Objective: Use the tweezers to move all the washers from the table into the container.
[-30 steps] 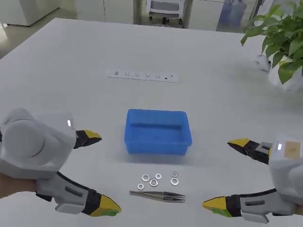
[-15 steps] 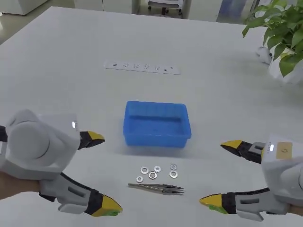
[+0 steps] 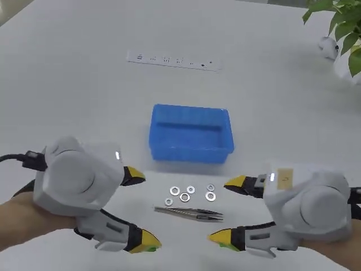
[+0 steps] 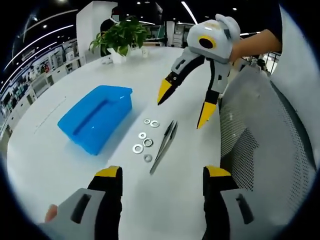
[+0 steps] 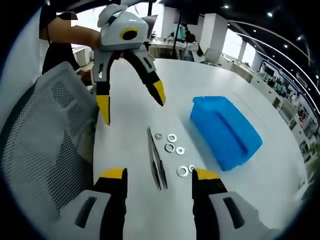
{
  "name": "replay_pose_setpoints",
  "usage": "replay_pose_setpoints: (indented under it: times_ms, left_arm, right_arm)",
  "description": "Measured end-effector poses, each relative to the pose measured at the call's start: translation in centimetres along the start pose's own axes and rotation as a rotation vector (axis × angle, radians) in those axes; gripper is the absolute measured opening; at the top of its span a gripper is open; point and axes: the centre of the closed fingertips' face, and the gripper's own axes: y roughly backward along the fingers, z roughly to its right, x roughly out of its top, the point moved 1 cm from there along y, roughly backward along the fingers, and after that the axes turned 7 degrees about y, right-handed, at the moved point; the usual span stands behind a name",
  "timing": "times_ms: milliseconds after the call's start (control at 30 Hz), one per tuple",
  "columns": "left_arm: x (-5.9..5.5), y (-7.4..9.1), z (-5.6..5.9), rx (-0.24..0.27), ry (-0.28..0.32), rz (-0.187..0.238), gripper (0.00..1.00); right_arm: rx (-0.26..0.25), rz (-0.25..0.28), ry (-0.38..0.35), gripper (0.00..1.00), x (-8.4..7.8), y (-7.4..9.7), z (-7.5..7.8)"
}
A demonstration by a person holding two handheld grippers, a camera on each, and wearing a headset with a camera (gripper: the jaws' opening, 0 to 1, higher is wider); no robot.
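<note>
Washers [image 3: 184,197], six of them, lie loose on the table [image 3: 84,96] in a small scatter just in front of the container [image 3: 190,153]. The container is a blue open tray, standing upright. The tweezers [image 3: 189,212] lie flat on the table just on my side of the washers, running left to right and apart from both grippers.

My left gripper [image 3: 142,209] hovers to the left of the tweezers, jaws spread wide with nothing between them and the yellow tips pointing in toward the washers. My right gripper [image 3: 224,210] sits across from it on the right, jaws just as wide and likewise holding nothing. The two face each other, with the washers and tweezers between them, near both but touching neither.

In the left gripper view the tweezers run away from my jaws toward the right gripper, the washers strung along their left side and the container farther left. In the right gripper view the tweezers lie ahead between my two jaws, with the washers to their right and the container beyond those.

Past the container a white power strip [image 3: 173,60] lies on the table, and a green plant [image 3: 341,17] stands at the far right. A mesh chair [image 4: 250,135] shows at the table's edge in both gripper views.
</note>
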Motion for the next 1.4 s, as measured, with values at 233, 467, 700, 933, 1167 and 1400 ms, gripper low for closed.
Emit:
replay_pose_setpoints:
  times_ms: [233,467,700,933,1167,1400]
  left_arm:
    - [-0.4,-1.2,-0.9,-0.019,0.017,-0.009,0.53]
    - [-0.8,-2.0,-1.6,-0.041,0.023,-0.023,0.42]
    - [-1.0,-2.9,-2.0,-0.068,-0.02,-0.048,0.35]
    - [-1.2,-2.9,-1.7,-0.103,-0.093,-0.085,0.26]
    - [-0.7,-3.5,-1.2,-0.124,-0.125,-0.08,0.24]
    - [-0.3,-3.8,-1.4,-0.113,-0.128,-0.069,0.11]
  right_arm:
    - [0.069,-0.05,0.07,0.32,-0.2,-2.4,-0.2]
    - [0.103,-0.058,0.064,0.27,-0.3,-3.4,-0.1]
    - [0.138,-0.075,0.078,0.19,-0.5,-3.9,-0.1]
    - [0.153,-0.101,0.123,0.11,-0.5,-3.9,-0.4]
    - [0.149,-0.116,0.098,0.08,-0.6,-4.0,-0.2]
    - [0.142,-0.115,0.111,0.08,-0.6,-4.0,-0.2]
